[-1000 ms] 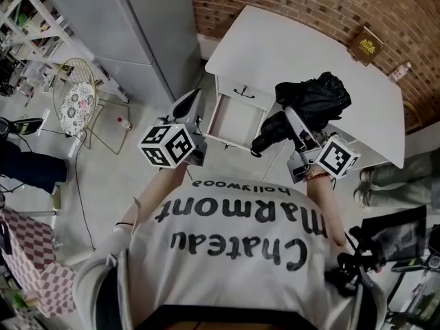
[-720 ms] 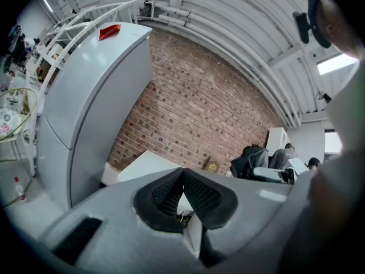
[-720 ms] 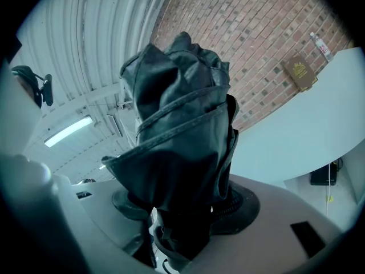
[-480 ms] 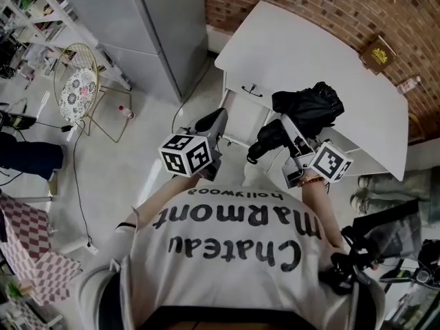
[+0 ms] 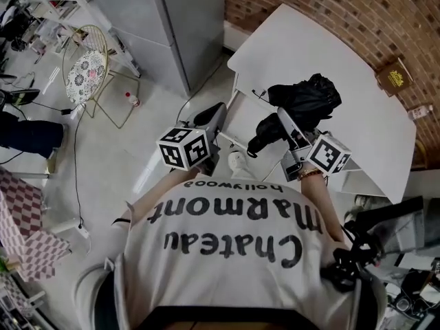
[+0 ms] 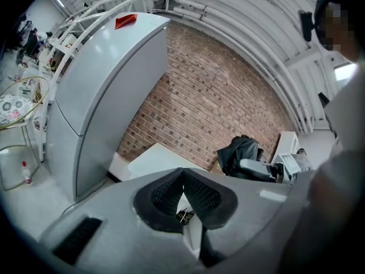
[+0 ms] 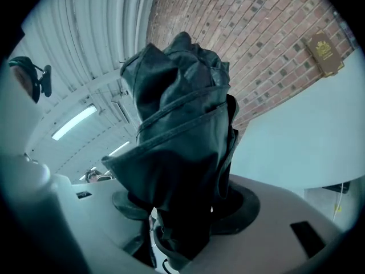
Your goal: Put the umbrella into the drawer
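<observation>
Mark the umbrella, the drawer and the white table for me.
umbrella [image 5: 309,96], head view, on the bunched black fabric.
drawer [image 5: 245,122], head view, on its bare white inside.
table [image 5: 302,43], head view, on the bare top.

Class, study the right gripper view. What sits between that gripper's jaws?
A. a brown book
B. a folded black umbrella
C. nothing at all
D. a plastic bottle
B: the right gripper is shut on the umbrella, whose bunched black fabric fills its view, rising from between the jaws.
</observation>
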`<state>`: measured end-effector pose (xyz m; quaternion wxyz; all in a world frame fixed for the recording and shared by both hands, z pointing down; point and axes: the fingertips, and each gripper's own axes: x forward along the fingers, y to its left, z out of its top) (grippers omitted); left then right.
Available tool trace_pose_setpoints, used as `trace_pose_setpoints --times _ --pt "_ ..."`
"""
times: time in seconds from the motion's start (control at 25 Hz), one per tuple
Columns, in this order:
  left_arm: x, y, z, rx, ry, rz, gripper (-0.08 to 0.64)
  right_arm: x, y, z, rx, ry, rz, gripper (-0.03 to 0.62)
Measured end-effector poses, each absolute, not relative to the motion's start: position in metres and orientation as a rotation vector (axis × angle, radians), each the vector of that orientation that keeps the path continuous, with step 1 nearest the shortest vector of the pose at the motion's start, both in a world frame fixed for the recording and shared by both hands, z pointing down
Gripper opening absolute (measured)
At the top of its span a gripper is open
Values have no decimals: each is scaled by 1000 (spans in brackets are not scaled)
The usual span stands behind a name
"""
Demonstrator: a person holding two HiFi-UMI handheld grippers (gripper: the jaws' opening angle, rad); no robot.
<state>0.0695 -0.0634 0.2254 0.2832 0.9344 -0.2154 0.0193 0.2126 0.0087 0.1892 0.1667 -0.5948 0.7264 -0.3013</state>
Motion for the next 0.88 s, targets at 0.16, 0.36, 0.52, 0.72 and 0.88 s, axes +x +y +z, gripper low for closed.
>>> trace_pose_setpoints --times 0.16,0.36,0.52,0.72,0.88 --pt "76 -81 223 2474 -610 16 15 220 -21 187 -1701 2134 -853 255" --pt "79 -107 232 2426 -693 -13 15 225 -56 198 -1694 2248 -860 255" --pt "73 -123 246 2376 -745 -39 15 222 -79 219 -1705 2363 -886 255" --pt "66 -131 280 2327 -853 92 15 208 -101 253 -1737 2588 -888 255" --pt "68 -134 306 2279 -899 145 15 196 -116 284 -1721 2736 -885 255"
